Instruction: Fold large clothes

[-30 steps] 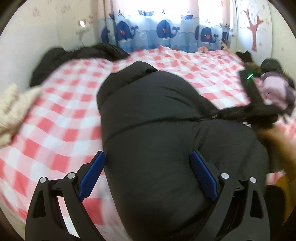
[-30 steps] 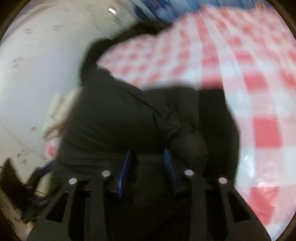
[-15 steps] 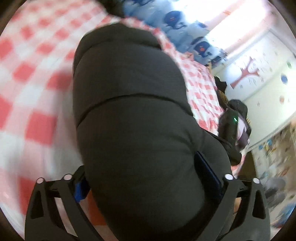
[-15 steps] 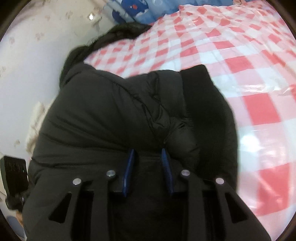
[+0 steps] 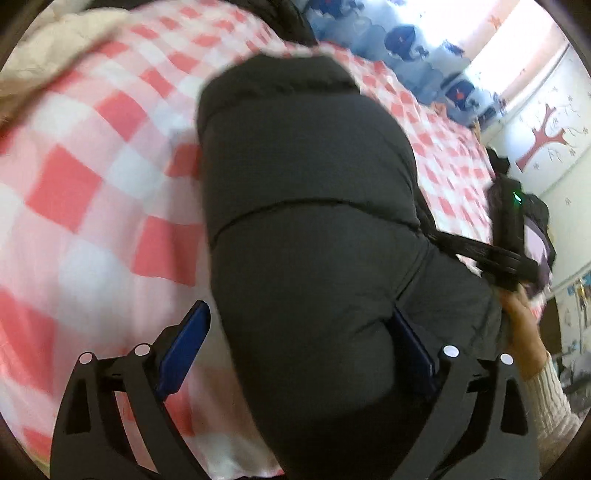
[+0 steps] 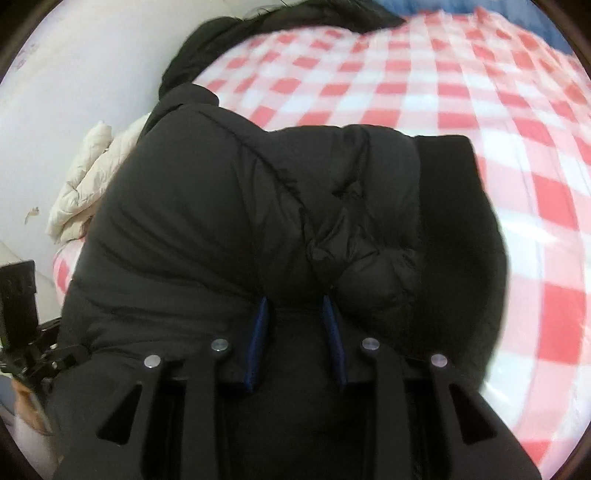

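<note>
A big black puffer jacket (image 5: 310,229) lies folded on a red and white checked bedsheet (image 5: 85,192). My left gripper (image 5: 299,317) is wide open, its blue pads either side of the jacket's near bulge, which fills the gap. My right gripper (image 6: 293,302) is shut on a thick fold of the same jacket (image 6: 229,206); its blue pads pinch the fabric, and a flat black flap (image 6: 450,206) lies to the right. The right gripper also shows in the left wrist view (image 5: 513,236) at the jacket's far right edge.
A cream padded garment (image 6: 85,184) lies by the white wall on the left. Another dark garment (image 6: 280,18) sits at the bed's far end. Whale-print curtains (image 5: 406,40) hang behind. More bags or clothes (image 5: 535,236) lie at the right bed edge.
Both views have shifted with the jacket bundle; the left gripper has tilted and now straddles the jacket's bulge. The right gripper stays shut on the fold.
</note>
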Demonstrator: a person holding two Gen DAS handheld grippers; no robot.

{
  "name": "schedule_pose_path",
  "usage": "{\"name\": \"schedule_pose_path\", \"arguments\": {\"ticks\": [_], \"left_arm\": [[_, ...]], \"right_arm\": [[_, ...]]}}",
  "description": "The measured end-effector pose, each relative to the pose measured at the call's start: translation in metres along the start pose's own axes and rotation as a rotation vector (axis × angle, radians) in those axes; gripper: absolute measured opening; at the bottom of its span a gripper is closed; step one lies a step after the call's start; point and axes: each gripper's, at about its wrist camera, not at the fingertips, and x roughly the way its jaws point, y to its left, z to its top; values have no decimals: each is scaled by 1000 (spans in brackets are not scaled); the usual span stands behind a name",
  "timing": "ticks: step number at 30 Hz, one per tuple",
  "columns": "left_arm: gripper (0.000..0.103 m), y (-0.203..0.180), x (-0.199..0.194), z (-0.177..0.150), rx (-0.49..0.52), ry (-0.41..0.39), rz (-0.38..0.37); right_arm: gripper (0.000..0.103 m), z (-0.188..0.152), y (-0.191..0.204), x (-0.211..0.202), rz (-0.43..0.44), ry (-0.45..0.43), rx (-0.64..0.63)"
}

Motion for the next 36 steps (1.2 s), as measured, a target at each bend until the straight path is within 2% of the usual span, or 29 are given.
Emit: {"name": "schedule_pose_path", "arguments": {"ticks": [1,2,4,5,7,9,11,13,15,17,18,19,20,21,22,23,24,25,27,29,31,33,34,36], "left_arm": [[90,-6,-14,0,20,-63,72],[91,-12,-24,-3,35,-109,112],[91,-25,-41,-4,61,-191,109],[91,-32,-44,-3,77,-209,95],[91,-50,-31,-1,148,-166,92],[96,-63,-2,-6,216,-92,133],[95,-65,11,-17,242,-97,181],[95,-69,11,-20,247,-102,205],[95,-67,7,-19,239,-102,183],[95,-68,7,-19,232,-100,174],[95,-67,6,-19,232,-100,173],[95,-69,7,-20,234,-101,174],[95,-70,7,-22,234,-102,173],[95,-71,8,-22,232,-102,172],[95,-69,8,-21,225,-109,163],[95,-68,7,-21,221,-114,152],[96,-67,9,-20,215,-115,137],[96,-69,9,-21,208,-111,129],[96,-70,15,-19,203,-81,155],[95,-70,13,-20,192,-70,166],[95,-68,7,-22,169,-69,171],[95,-66,0,-24,144,-80,170],[95,-66,-5,-27,134,-88,171],[95,-67,-9,-32,121,-99,176]], "right_arm": [[36,0,0,-10,0,-2,11],[39,-2,2,-24,5,-24,10],[59,-25,19,-64,54,-107,-38],[63,-33,26,-72,64,-122,-66],[66,-54,39,-74,23,-81,-133],[67,-73,36,-45,-60,43,-148],[68,-82,27,-26,-72,100,-135],[67,-76,22,-34,-69,121,-94],[67,-61,26,-62,-37,32,-89],[69,-40,30,-88,-56,-91,-84],[77,-19,34,-100,-66,-178,-84],[81,-7,37,-102,-59,-212,-96],[81,14,40,-94,-68,-226,-111],[81,23,42,-83,-75,-203,-111],[81,35,34,-62,-78,-154,-94],[81,44,19,-28,-122,-82,-58],[84,43,7,-4,-123,-27,-39],[87,41,-16,24,-71,30,30],[87,37,-35,35,-26,49,99],[87,38,-28,19,-54,45,101],[87,37,-13,-6,-83,-11,65],[87,12,8,-57,-62,-122,28],[92,-3,17,-78,-35,-167,18],[95,-35,32,-97,-38,-186,-12]]}}
